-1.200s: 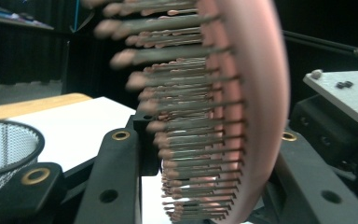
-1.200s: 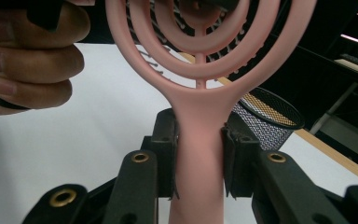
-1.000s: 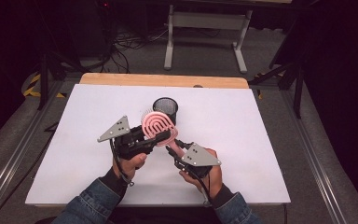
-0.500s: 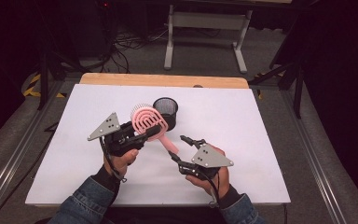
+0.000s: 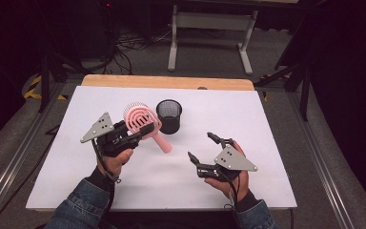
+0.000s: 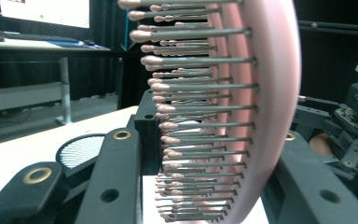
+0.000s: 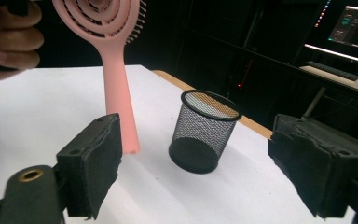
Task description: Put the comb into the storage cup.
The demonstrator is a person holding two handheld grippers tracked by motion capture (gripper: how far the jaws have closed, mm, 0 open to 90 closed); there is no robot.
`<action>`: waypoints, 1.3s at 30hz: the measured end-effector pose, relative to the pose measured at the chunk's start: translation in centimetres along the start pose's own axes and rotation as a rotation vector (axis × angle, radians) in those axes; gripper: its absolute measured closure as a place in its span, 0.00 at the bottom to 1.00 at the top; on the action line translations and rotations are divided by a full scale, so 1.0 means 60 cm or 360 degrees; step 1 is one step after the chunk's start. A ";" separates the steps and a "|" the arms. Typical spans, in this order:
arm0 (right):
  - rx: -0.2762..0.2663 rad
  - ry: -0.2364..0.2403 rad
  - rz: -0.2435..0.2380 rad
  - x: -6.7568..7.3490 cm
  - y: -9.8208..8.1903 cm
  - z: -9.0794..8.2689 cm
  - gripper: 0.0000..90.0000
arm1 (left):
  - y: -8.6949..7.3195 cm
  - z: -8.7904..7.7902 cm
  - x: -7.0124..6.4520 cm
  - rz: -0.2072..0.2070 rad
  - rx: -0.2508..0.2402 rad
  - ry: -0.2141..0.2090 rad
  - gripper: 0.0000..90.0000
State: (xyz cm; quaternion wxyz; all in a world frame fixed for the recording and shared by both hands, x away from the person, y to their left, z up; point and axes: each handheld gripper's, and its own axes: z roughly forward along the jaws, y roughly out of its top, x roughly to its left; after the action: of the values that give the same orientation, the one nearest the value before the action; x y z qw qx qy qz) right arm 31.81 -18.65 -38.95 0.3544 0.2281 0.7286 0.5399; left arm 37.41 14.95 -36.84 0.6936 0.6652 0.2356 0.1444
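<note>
A pink hairbrush (image 5: 139, 118) with a round, spiral-cut head and a straight handle is held above the white table (image 5: 267, 124). My left gripper (image 5: 145, 130) is shut on the brush head; up close its bristles (image 6: 200, 116) sit between the black jaws. The handle (image 7: 119, 107) hangs down free toward the table. My right gripper (image 5: 200, 146) stands to the right of the handle; its jaws have just been opening and nothing lies between its pads (image 7: 98, 163). A black mesh cup (image 5: 169, 116) stands upright just behind the brush.
The cup (image 7: 203, 133) is hollow and sits a short way beyond my right gripper. A wooden strip (image 5: 167, 82) edges the far side of the table. Beyond it are a metal stand (image 5: 209, 33) and cables on the floor.
The right gripper let go of the brush handle, opened wide and drew away to the right. The left gripper moved left with the brush head in it.
</note>
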 end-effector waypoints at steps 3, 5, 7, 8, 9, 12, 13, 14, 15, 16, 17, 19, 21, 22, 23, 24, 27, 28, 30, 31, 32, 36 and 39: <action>0.0008 -0.0014 0.0009 -0.003 -0.005 -0.003 0.16 | 0.003 -0.006 0.004 0.0001 -0.0011 0.0023 0.70; 0.0024 -0.0014 0.0020 -0.006 -0.008 -0.005 0.14 | 0.004 -0.009 0.007 0.0009 -0.0007 0.0034 0.70; 0.0030 -0.0031 0.0026 -0.008 -0.011 -0.007 0.13 | 0.005 -0.011 0.009 0.0009 -0.0016 0.0043 0.70; 0.0037 -0.0033 0.0027 -0.009 -0.012 -0.009 0.11 | 0.006 -0.012 0.009 0.0014 -0.0011 0.0050 0.70; 0.0039 -0.0036 0.0028 -0.010 -0.014 -0.010 0.09 | 0.007 -0.013 0.009 0.0023 -0.0012 0.0057 0.70; 0.0056 -0.0038 0.0032 -0.013 -0.023 -0.015 0.07 | 0.011 -0.015 0.010 0.0035 -0.0013 0.0060 0.70; 0.0063 -0.0042 0.0034 -0.015 -0.027 -0.017 0.07 | 0.012 -0.016 0.011 0.0039 -0.0015 0.0063 0.70; 0.0072 -0.0049 0.0029 -0.016 -0.031 -0.019 0.07 | 0.013 -0.016 0.011 0.0040 -0.0015 0.0069 0.70; 0.0085 -0.0053 0.0029 -0.018 -0.036 -0.022 0.06 | 0.014 -0.016 0.012 0.0046 -0.0010 0.0075 0.70; 0.0095 -0.0059 0.0031 -0.020 -0.040 -0.024 0.05 | 0.015 -0.017 0.013 0.0054 -0.0012 0.0080 0.70; 0.0099 -0.0069 0.0033 -0.022 -0.045 -0.027 0.05 | 0.017 -0.016 0.013 0.0052 -0.0011 0.0079 0.70; 0.0116 -0.0083 0.0021 -0.026 -0.053 -0.033 0.05 | 0.019 -0.015 0.013 0.0064 -0.0007 0.0091 0.70; 0.0114 -0.0100 0.0027 -0.030 -0.058 -0.039 0.05 | 0.022 -0.014 0.013 0.0074 -0.0002 0.0103 0.70; 0.0103 -0.0110 0.0040 -0.032 -0.061 -0.042 0.05 | 0.024 -0.013 0.013 0.0082 0.0003 0.0114 0.70; 0.0104 -0.0118 0.0045 -0.034 -0.063 -0.045 0.04 | 0.028 -0.012 0.014 0.0089 0.0006 0.0121 0.70; 0.0113 -0.0126 0.0046 -0.036 -0.065 -0.046 0.05 | 0.032 -0.011 0.014 0.0101 0.0008 0.0124 0.70; 0.0142 -0.0146 0.0045 -0.039 -0.073 -0.050 0.04 | 0.050 -0.009 0.015 0.0132 0.0006 0.0131 0.70; 0.0145 -0.0147 0.0044 -0.039 -0.075 -0.051 0.05 | 0.054 -0.008 0.015 0.0140 0.0009 0.0129 0.70; 0.0153 -0.0147 0.0037 -0.040 -0.078 -0.053 0.05 | 0.065 -0.003 0.017 0.0165 0.0019 0.0131 0.70; 0.0159 -0.0150 0.0037 -0.040 -0.080 -0.053 0.05 | 0.070 -0.001 0.018 0.0173 0.0026 0.0134 0.70; 0.0161 -0.0148 0.0040 -0.041 -0.081 -0.053 0.04 | 0.074 0.000 0.019 0.0179 0.0028 0.0137 0.70; 0.0179 -0.0126 0.0029 -0.041 -0.082 -0.053 0.05 | 0.094 0.003 0.021 0.0202 0.0019 0.0143 0.70; 0.0183 -0.0107 0.0025 -0.039 -0.082 -0.051 0.05 | 0.111 0.005 0.024 0.0225 0.0013 0.0162 0.70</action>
State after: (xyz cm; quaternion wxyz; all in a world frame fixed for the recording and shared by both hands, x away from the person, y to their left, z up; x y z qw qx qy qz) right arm 31.24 -23.79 -42.48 0.3609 0.2718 0.7442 0.4919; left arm 39.57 15.92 -30.43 0.6660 0.6748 0.2237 0.2258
